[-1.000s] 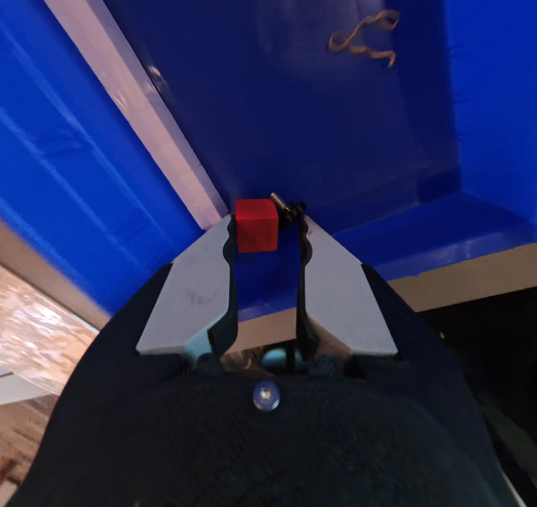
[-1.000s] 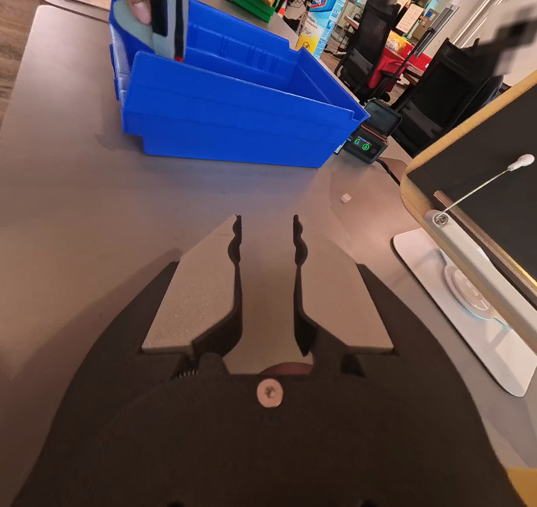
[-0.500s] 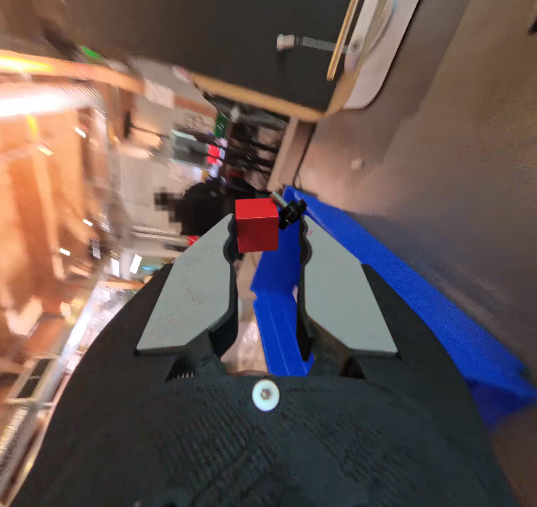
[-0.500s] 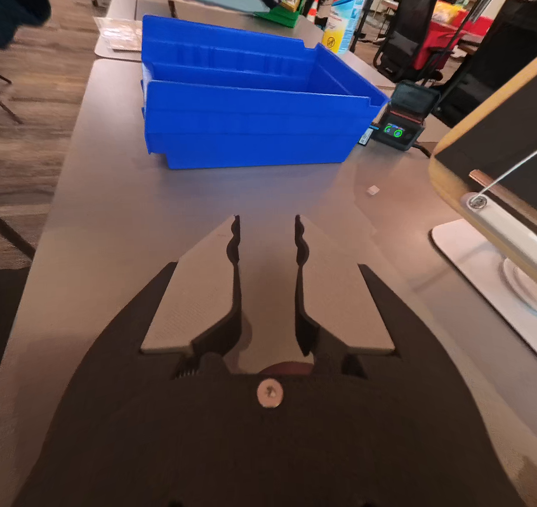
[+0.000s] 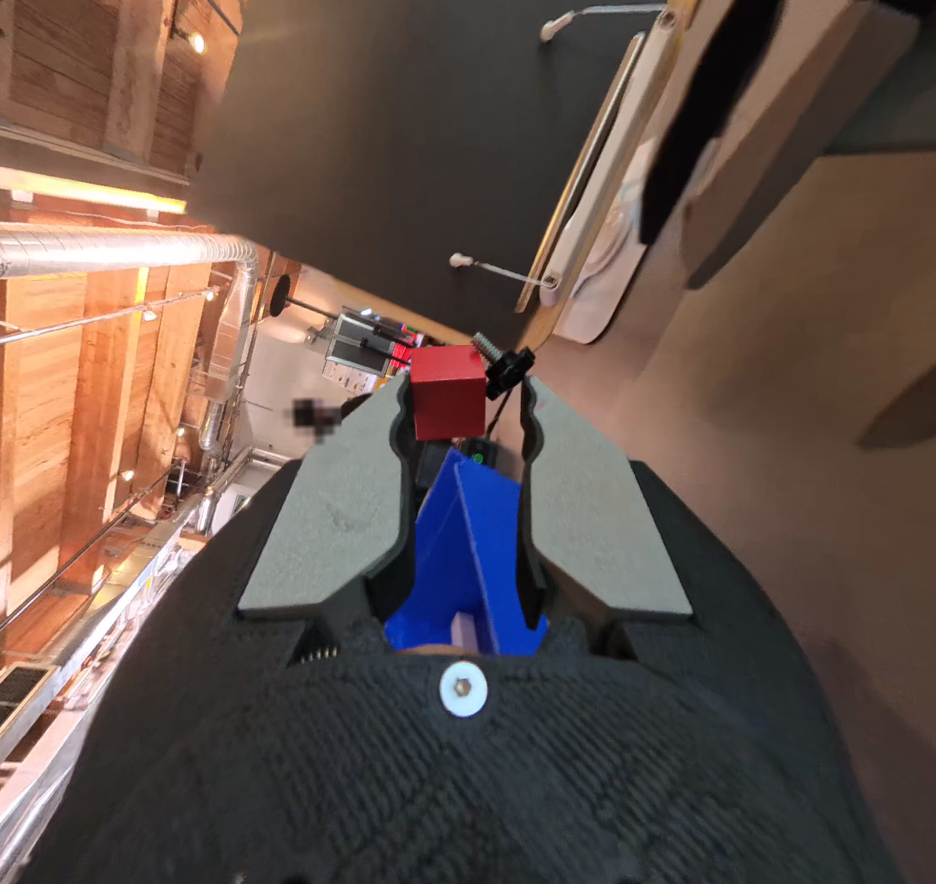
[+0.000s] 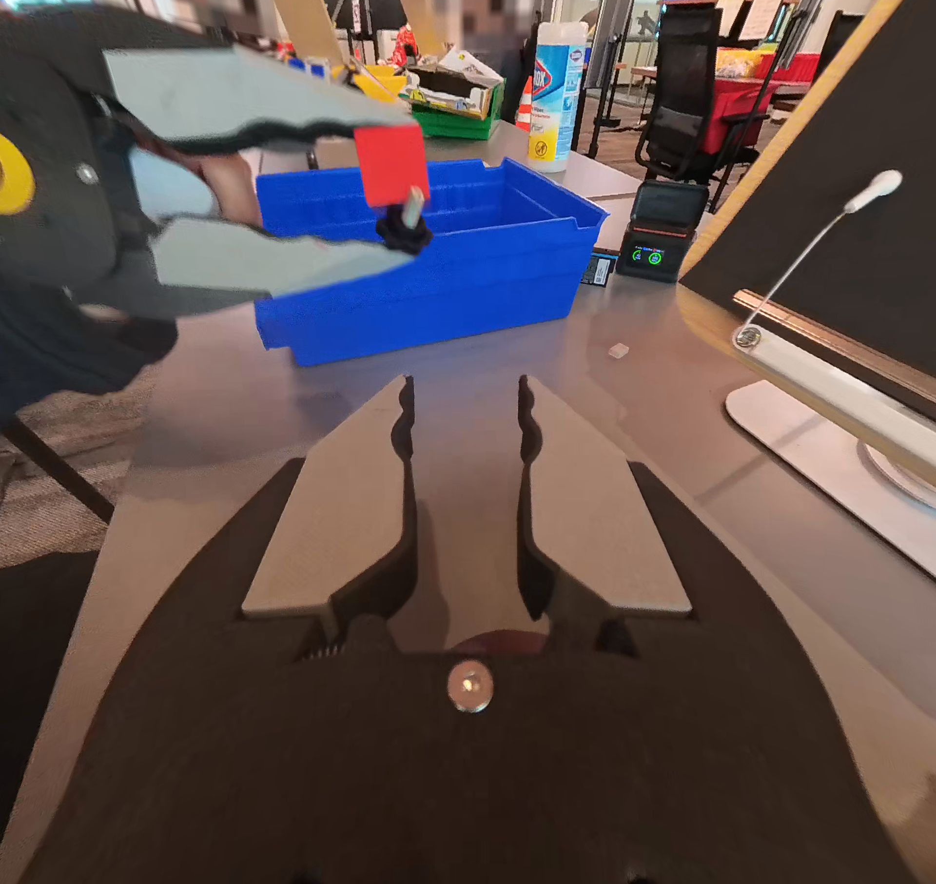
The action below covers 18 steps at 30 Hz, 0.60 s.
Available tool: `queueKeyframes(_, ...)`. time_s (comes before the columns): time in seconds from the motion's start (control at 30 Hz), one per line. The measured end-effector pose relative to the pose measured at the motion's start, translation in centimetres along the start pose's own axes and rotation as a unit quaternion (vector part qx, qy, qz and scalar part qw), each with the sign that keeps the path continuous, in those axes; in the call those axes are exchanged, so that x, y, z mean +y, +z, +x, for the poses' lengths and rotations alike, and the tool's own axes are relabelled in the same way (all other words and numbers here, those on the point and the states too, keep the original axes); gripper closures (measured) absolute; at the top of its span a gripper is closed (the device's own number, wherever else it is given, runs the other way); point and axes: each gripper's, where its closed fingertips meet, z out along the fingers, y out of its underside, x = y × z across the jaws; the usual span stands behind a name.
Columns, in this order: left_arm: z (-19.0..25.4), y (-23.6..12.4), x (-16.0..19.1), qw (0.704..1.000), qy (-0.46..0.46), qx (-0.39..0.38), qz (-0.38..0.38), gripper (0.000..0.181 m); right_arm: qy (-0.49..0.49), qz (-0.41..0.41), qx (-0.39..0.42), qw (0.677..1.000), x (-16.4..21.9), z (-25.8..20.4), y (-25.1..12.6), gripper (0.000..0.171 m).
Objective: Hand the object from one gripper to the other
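Note:
My left gripper [image 5: 463,393] is shut on a red cube [image 5: 445,398] and a black knob screw [image 5: 506,368], pinched side by side between its tips. In the right wrist view the left gripper [image 6: 400,196] comes in from the left, rolled on its side, and holds the red cube [image 6: 390,165] and the knob screw [image 6: 405,231] in the air in front of the blue bin [image 6: 430,282]. My right gripper [image 6: 463,393] is open and empty, low over the grey table [image 6: 253,404], nearer the camera than the held objects. It also shows blurred in the left wrist view [image 5: 790,115].
A black board on a white stand [image 6: 790,414] fills the right side, with a white-tipped wire [image 6: 810,252] sticking out. A small black device with green lights [image 6: 656,236] and a wipes canister [image 6: 557,94] stand behind the bin. A small white bit [image 6: 618,350] lies on the table.
My left gripper has lifted the cube and screw out of the blue bin, rolled sideways and swung in front of my right gripper. The right gripper stayed open.

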Motion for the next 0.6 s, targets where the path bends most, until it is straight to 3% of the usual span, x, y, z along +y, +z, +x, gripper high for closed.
queueKeyframes(0.13, -3.3, -1.3, 3.8, 0.998, -0.033, 0.012, -0.058, 0.141, -0.021, -0.019, 0.007, 1.000, 0.7, -0.3, 0.5, 0.134)
queueKeyframes(0.33, -4.0, -3.1, 13.6, 0.962, -0.127, 0.121, -0.208, 0.141, -0.044, -0.043, 0.010, 0.998, 1.7, -0.9, 1.2, 0.135)
queueKeyframes(0.4, -2.5, -4.3, 16.7, 0.930, -0.167, 0.197, -0.262, 0.141, -0.047, -0.049, 0.008, 0.998, 2.0, -1.1, 1.4, 0.136)
queueKeyframes(0.5, 0.6, -5.6, 20.0, 0.857, -0.260, 0.306, -0.324, 0.140, -0.050, -0.060, 0.004, 0.997, 2.4, -1.4, 1.8, 0.136)
queueKeyframes(0.6, 3.3, -6.0, 22.6, 0.803, -0.285, 0.363, -0.378, 0.140, -0.057, -0.070, 0.003, 0.996, 2.9, -1.6, 2.0, 0.136)
